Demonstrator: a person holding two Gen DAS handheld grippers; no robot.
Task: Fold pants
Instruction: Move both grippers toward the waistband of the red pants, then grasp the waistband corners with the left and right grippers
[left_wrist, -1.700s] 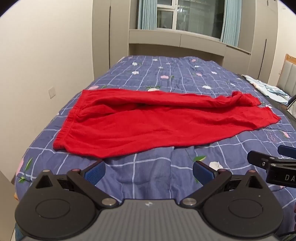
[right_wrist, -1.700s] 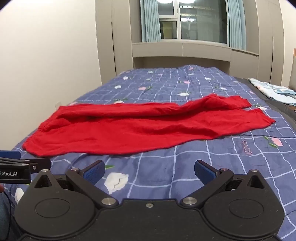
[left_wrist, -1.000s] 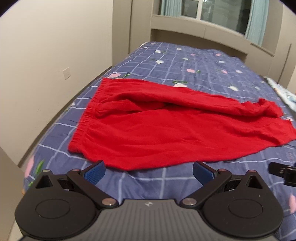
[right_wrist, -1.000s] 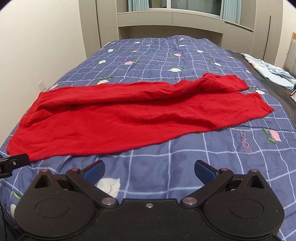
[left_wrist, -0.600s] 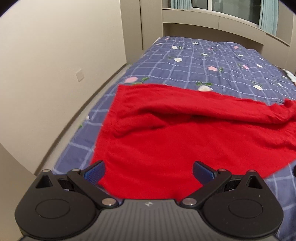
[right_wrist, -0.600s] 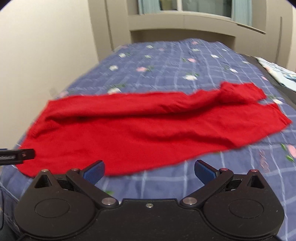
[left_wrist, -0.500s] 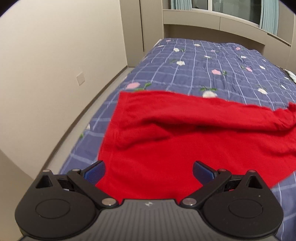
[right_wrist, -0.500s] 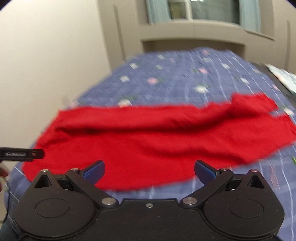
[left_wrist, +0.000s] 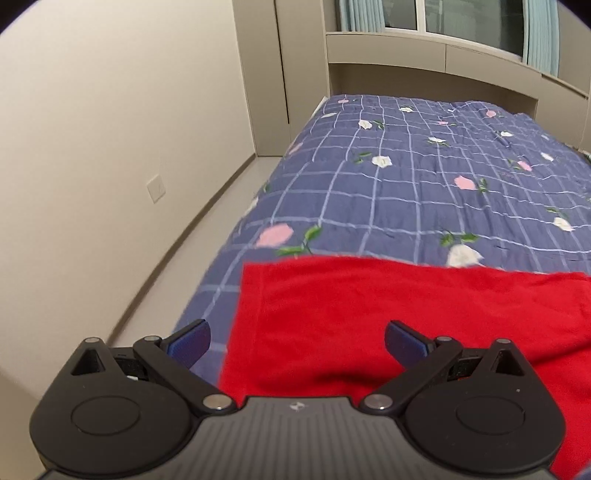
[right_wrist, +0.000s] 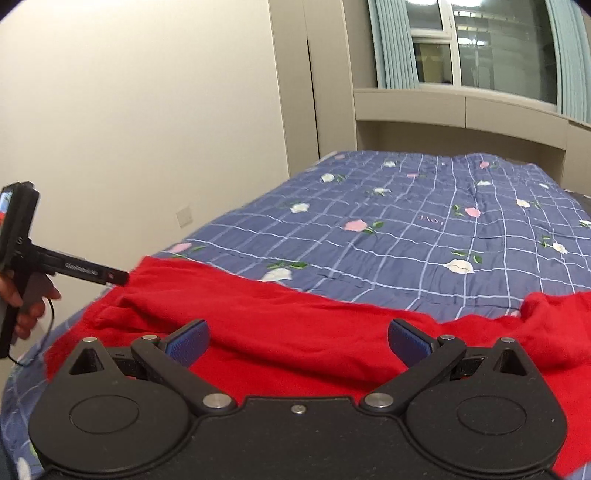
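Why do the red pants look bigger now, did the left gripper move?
Yes. The left gripper moved forward and left over the red pants, toward their waistband edge beside the wall.

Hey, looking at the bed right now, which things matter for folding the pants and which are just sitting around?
Part of the job:
- red pants, spread across the bed
- left gripper, fingers apart over the waistband end
- right gripper, fingers apart above the legs

Just there:
- blue floral quilt
- wall outlet
- window curtains
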